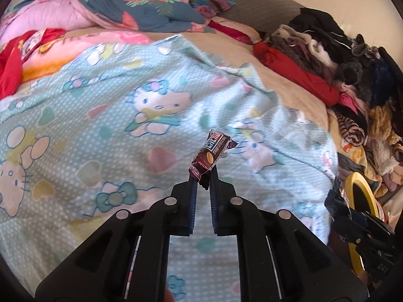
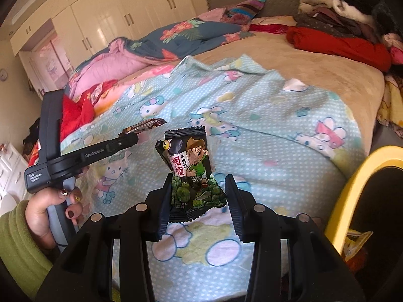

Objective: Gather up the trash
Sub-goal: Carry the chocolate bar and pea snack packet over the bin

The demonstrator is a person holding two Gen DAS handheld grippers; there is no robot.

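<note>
Wrappers filled both grippers. The left gripper (image 1: 204,176) was clamped on the lower end of a brown candy wrapper (image 1: 211,154), whose long axis ran up and slightly right from the tips. The right gripper (image 2: 199,191) pinched a black snack packet (image 2: 191,168) that stood upright, its crimped top edge away from the fingers. Below both lay a pale blue cartoon blanket (image 1: 105,115) on the bed. To the right gripper's right stood a yellow-rimmed bin (image 2: 357,176); beyond it, piled clothes (image 2: 340,12).
</note>
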